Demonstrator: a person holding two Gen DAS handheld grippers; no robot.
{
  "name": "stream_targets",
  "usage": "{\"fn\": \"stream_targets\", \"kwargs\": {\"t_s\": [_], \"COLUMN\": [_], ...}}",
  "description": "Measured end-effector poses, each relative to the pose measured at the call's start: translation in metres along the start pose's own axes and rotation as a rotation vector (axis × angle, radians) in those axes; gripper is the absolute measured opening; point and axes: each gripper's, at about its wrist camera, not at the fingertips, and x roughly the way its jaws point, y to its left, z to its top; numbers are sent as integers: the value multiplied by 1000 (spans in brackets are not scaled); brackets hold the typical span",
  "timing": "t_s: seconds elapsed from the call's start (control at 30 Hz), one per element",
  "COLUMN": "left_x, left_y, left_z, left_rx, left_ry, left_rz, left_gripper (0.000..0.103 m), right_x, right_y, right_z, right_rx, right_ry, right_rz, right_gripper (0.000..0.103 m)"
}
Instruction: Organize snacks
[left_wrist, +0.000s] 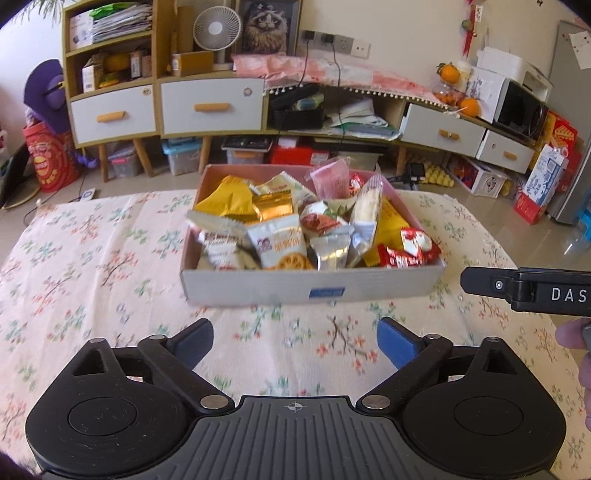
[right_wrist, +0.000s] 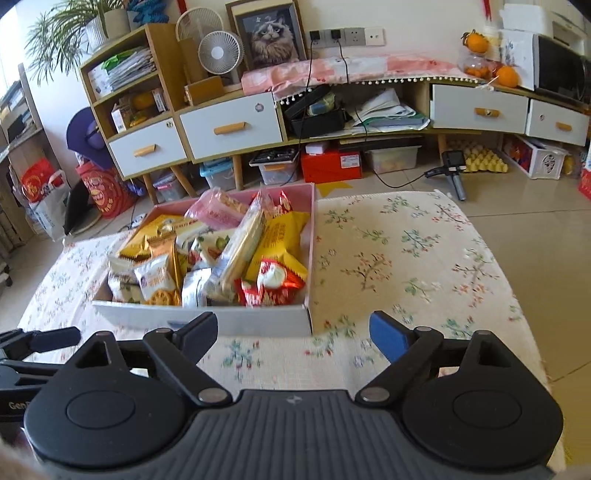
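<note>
Left gripper (left_wrist: 295, 345): black two-finger tool with blue pads, nearest the left wrist camera, low over the cloth; jaws spread wide, nothing between them.
Right gripper (right_wrist: 295, 338): same black build, blue pad on its right finger; jaws spread wide, empty, just short of the box's near wall in its own view.
Right gripper in the left view: one black finger reaches in from the right edge, beside the box's near right corner, apart from it.
Hand (left_wrist: 574, 336): fingertips show at the right edge of the left view, under that finger.
Tablecloth (left_wrist: 92, 266): cream fabric with a floral sprig print, covering the table.
Box (left_wrist: 310, 290): shallow rectangular cardboard box, pale outside with a small blue label, pink inside; sits on the cloth ahead of both grippers.
Snacks, left to right: white packet with a wheel-shaped cracker picture (left_wrist: 279, 242); yellow foil bag (left_wrist: 227, 197); gold foil pouch (left_wrist: 275, 206); silver pouch (left_wrist: 330, 251); pink packet (left_wrist: 332, 179) at the back; long clear-wrapped bar (left_wrist: 365, 206) standing tilted; red and white wrappers (left_wrist: 410, 249) at the near right corner. All lie inside the box, heaped and overlapping.
Background: white-drawered wooden cabinet (left_wrist: 210, 107) against the wall beyond the table.
</note>
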Motion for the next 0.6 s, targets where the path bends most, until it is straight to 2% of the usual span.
{"fn": "stream_targets", "kwargs": {"t_s": [0.33, 0.47, 0.6], "left_x": [-27, -40, -51], "left_y": [-4, -4, -5], "left_z": [-25, -30, -31], "left_rx": [-19, -33, -42], "left_ry": [89, 89, 82], "left_rz": [142, 194, 204], "left_gripper": [99, 99, 102], "right_x": [-28, -35, -38], "right_y": [15, 19, 22], "right_z": [-18, -27, -35], "right_rx": [-29, -39, -27], "right_ry": [32, 65, 100], "right_rz": [-74, -92, -91], "right_gripper": [102, 103, 103]}}
